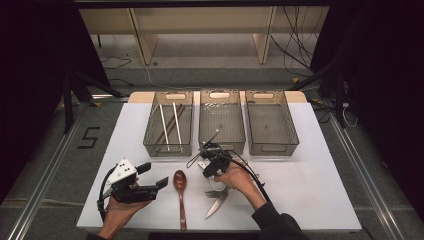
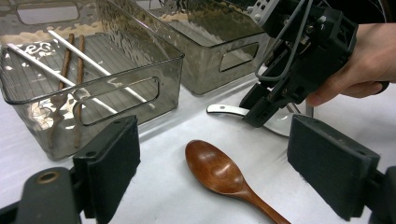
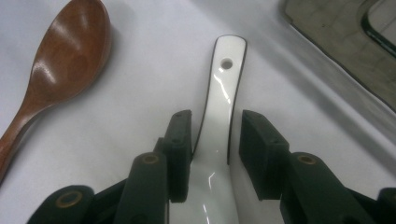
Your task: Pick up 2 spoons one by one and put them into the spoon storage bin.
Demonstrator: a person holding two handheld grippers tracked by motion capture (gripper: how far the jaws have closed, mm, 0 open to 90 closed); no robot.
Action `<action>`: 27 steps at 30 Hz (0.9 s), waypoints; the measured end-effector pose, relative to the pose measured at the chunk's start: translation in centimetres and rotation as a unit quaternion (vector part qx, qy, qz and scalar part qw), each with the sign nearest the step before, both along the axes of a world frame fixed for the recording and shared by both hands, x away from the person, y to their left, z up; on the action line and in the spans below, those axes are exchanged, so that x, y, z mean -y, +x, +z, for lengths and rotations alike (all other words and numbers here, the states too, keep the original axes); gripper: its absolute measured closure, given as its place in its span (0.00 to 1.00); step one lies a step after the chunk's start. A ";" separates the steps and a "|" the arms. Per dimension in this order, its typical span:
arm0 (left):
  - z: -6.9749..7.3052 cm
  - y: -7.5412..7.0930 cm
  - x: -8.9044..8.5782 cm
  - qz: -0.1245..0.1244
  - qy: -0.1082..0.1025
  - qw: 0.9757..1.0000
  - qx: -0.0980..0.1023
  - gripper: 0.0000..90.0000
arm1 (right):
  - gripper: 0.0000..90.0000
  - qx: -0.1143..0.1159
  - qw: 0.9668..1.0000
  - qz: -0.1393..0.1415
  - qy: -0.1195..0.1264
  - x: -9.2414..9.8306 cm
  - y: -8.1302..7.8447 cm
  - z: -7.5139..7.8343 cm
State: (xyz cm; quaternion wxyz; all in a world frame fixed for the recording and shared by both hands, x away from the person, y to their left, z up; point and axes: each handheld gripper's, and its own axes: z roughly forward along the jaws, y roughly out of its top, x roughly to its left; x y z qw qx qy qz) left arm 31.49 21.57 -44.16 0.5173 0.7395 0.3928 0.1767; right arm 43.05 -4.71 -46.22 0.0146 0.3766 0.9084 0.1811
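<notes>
1. White ceramic spoon [image 3: 219, 116] lies flat on the table [image 1: 310, 190], its handle running straight out between the fingers [image 3: 180, 154] of the right gripper [image 3: 215, 156], the holed tip pointing away from the hand.
2. Those fingers straddle the handle near where it widens into the bowl. They are partly spread: the left pad looks to be at the handle's edge, while a thin gap shows on the other side, so I would not call it a pinch yet.
3. The handle's long axis lines up with the gripper's own reach, which means the pads meet its narrow sides squarely. To my eye, that is the relation the pickup depends on.
4. Seen from above, the right gripper [image 1: 212, 167] is down over the spoon just in front of the middle bin [image 1: 222, 145], with a fork [image 1: 216, 193] and knife [image 1: 216, 206] close beside the right hand [image 1: 239, 181].
5. A wooden spoon [image 1: 180, 192] lies just to the left, apart from the white one, handle toward the person.
6. The left gripper [image 1: 150, 182] waits farther left, fingers [image 2: 112, 163] spread wide on nothing, and is plainly the farther of the two.
7. Chopsticks [image 1: 170, 125] rest in the left bin [image 1: 169, 145]; the right bin [image 1: 272, 145] looks bare.
</notes>
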 end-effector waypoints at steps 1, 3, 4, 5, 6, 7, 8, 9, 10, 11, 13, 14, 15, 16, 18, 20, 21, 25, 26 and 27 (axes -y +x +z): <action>0.0 0.0 0.0 0.000 -0.001 1.000 0.001 0.18 | 0.71 -0.001 1.000 0.001 -0.001 -0.1 0.0 -0.1; 0.0 0.0 0.0 0.001 -0.001 1.000 0.001 0.18 | 0.73 0.001 1.000 0.001 -0.005 -0.2 -0.1 0.0; 0.0 0.0 0.0 0.000 -0.001 1.000 0.001 0.18 | 0.74 0.003 1.000 0.004 -0.009 -0.3 -0.1 0.0; 0.0 0.0 0.0 0.000 -0.001 1.000 0.001 0.18 | 0.76 0.004 1.000 0.004 -0.010 -0.3 -0.1 0.0; 0.0 0.0 0.0 0.001 -0.001 1.000 0.001 0.18 | 0.77 0.004 1.000 0.006 -0.009 -0.3 -0.1 0.0; 0.0 0.0 0.0 0.000 -0.001 1.000 0.001 0.18 | 0.78 0.003 1.000 0.006 -0.009 -0.3 -0.1 0.0; 0.0 0.0 0.0 0.000 -0.001 1.000 0.001 0.18 | 0.78 0.003 1.000 0.006 -0.011 -0.4 -0.1 0.0; 0.0 0.0 0.0 0.000 -0.001 1.000 0.001 0.19 | 0.79 0.003 1.000 0.005 -0.012 -0.4 -0.1 0.0; 0.0 0.0 0.0 0.000 -0.001 1.000 0.001 0.18 | 0.79 0.001 1.000 0.005 -0.010 -0.4 -0.1 0.0; 0.0 0.0 0.0 0.000 -0.001 1.000 0.001 0.19 | 0.80 0.000 1.000 0.003 -0.010 -0.4 -0.1 0.0; 0.0 0.0 0.0 0.000 -0.001 1.000 0.001 0.19 | 0.82 0.001 1.000 0.004 -0.009 -0.3 0.0 0.0; 0.0 0.0 -0.1 0.000 0.000 1.000 0.001 0.18 | 0.82 0.001 1.000 0.002 -0.007 -0.2 0.0 -0.1; 0.0 0.0 -0.1 0.000 0.000 1.000 0.001 0.18 | 0.82 0.000 1.000 0.002 -0.006 -0.2 0.0 0.0; 0.0 0.0 -0.1 0.001 -0.001 1.000 0.001 0.18 | 0.82 -0.002 1.000 0.004 -0.003 -0.1 0.0 0.0; 0.0 0.0 -0.1 0.000 -0.001 1.000 0.001 0.18 | 0.83 -0.002 1.000 0.003 0.002 -0.1 0.0 0.1; 0.0 0.0 -0.1 0.001 0.000 1.000 0.002 0.18 | 0.85 -0.001 1.000 0.002 0.007 0.0 0.0 0.3; 0.0 0.0 -0.1 0.002 -0.002 1.000 0.003 0.18 | 0.87 0.004 1.000 0.003 0.009 0.0 0.0 0.3; 0.0 0.0 -0.1 0.000 0.001 1.000 0.003 0.18 | 0.96 -0.003 1.000 0.000 0.025 0.2 0.0 0.6; 0.0 0.0 -0.1 0.001 0.000 1.000 0.002 0.18 | 0.96 -0.007 0.999 0.004 0.044 0.3 0.0 0.7; 0.0 0.0 -0.1 0.002 -0.002 1.000 0.003 0.18 | 0.96 0.006 0.999 0.004 0.034 0.2 0.0 0.8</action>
